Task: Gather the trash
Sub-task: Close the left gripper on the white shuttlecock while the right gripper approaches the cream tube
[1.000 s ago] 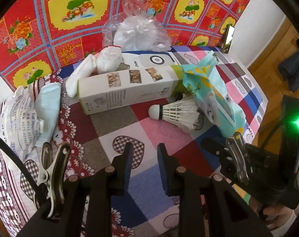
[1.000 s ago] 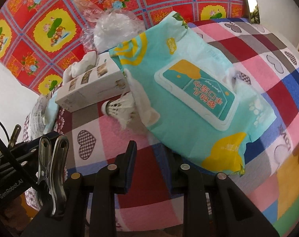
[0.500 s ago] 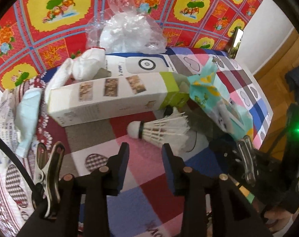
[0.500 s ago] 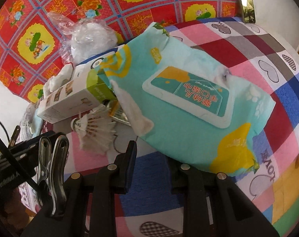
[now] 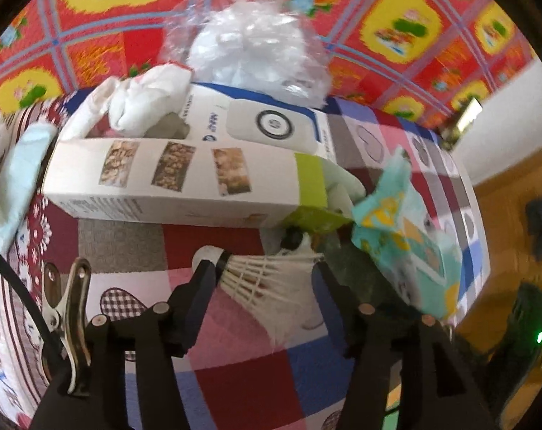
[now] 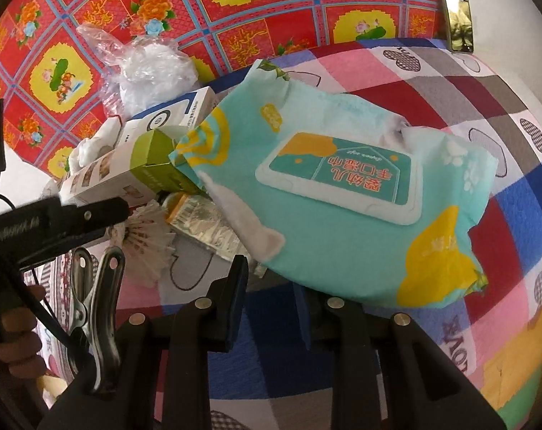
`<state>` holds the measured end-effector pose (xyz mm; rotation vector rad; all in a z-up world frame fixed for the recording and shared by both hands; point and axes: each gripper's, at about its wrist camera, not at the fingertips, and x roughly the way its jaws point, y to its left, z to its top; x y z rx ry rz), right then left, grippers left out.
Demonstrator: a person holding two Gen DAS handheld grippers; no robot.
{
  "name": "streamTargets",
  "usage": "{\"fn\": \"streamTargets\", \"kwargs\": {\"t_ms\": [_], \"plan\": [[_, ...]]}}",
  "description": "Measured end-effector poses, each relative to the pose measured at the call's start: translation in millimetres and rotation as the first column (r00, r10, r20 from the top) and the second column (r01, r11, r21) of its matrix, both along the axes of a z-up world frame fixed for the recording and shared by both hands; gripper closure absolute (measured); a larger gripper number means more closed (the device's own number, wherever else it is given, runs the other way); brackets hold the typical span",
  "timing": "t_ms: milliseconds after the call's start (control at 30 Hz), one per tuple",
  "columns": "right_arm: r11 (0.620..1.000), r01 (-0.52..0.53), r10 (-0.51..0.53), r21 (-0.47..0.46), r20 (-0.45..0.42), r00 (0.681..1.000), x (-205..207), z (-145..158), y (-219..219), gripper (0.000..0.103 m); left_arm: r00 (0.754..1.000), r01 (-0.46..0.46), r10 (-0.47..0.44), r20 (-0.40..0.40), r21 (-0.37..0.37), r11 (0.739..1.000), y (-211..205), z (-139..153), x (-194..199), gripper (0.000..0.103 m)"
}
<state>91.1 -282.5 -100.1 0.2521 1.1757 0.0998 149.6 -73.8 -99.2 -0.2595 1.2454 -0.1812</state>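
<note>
A white feather shuttlecock lies on the patchwork cloth between the jaws of my left gripper. The jaws are opening and the pads do not press on it. Beyond it lies a long white carton with a green end. A teal wipes pack fills the right wrist view. Its near edge hangs just over the tips of my right gripper, which is open by a narrow gap with nothing in it. Beside the shuttlecock lies a crinkled clear wrapper, partly under the pack.
A blue-and-white box, crumpled white tissue and a clear bag of white stuff sit behind the carton. A pale blue mask lies far left. A phone leans at the back right. The table edge drops to wooden floor.
My left gripper has moved in over the shuttlecock and its jaws have spread, so the shuttlecock now lies between them. My right gripper has slid up to the near edge of the wipes pack.
</note>
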Motion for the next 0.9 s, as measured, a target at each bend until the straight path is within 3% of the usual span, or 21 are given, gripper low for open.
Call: {"fn": "streamTargets", "kwargs": {"t_ms": [200,367,633,767,900], "plan": [[0.999,-0.045,0.045,0.004,0.011,0.999,6,-2,-7,0.076,0.993,-0.116,0.116,-0.012,0.034,0.993,-2,-6,12,0.04],[0.997,-0.078,0.078,0.009,0.019,0.997,8,-7,-11,0.076,0.985,-0.169,0.172,-0.01,0.123,0.978,-8,-10,13,0.038],[0.99,-0.14,0.139,0.02,0.024,0.99,10,-11,-13,0.076,0.982,-0.182,0.187,-0.003,0.227,0.957,-20,-20,8,0.036],[0.982,-0.19,0.189,0.015,0.036,0.981,11,-10,-9,0.076,0.977,-0.176,0.194,-0.091,0.179,0.968,-18,-36,0,0.036],[0.969,-0.246,0.246,0.02,0.041,0.969,17,-10,-3,0.075,0.984,-0.146,0.163,-0.074,0.198,0.969,-24,-38,-4,0.04]]}}
